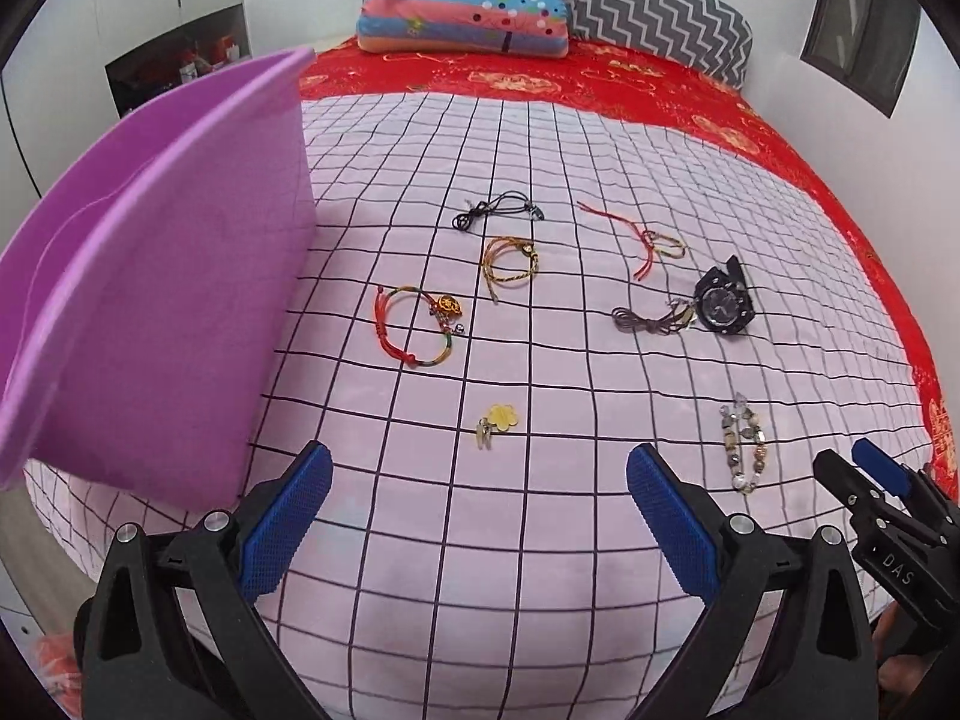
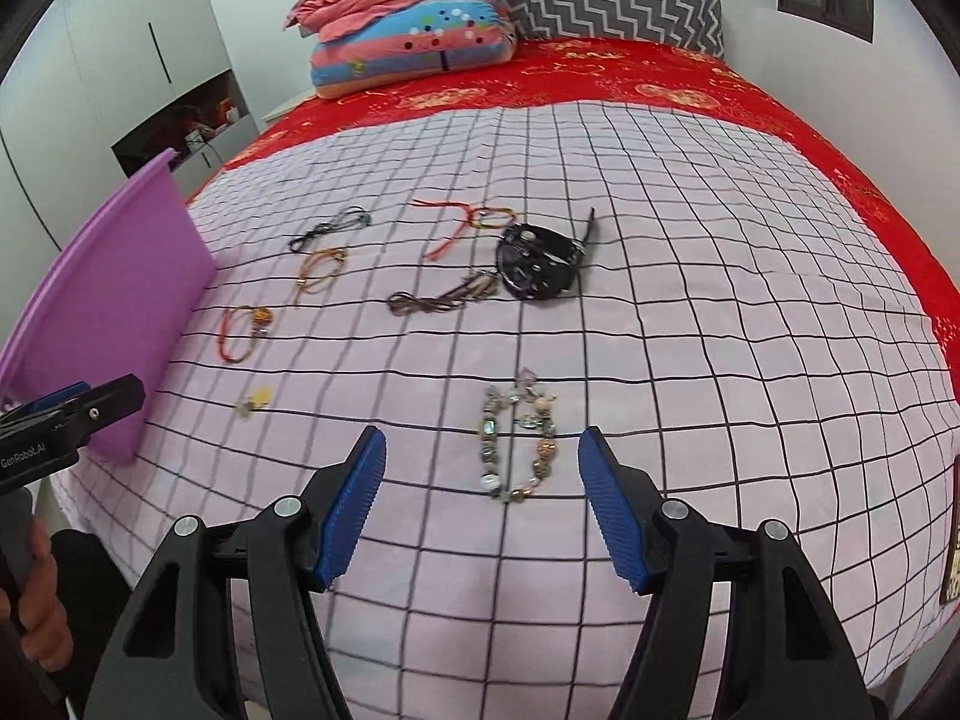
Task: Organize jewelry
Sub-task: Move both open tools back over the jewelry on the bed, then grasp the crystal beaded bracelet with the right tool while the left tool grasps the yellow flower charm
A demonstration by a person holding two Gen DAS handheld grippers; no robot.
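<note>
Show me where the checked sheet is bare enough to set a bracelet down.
Bare sheet runs right of the watch and beaded bracelet, out to the red cover. Another bare band lies beyond the black cord, below the pillows. It is crowded between the purple bin and the watch.

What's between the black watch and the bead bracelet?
Nothing: only bare checked sheet lies between the watch and the bead bracelet, clearest in the right wrist view.
</note>
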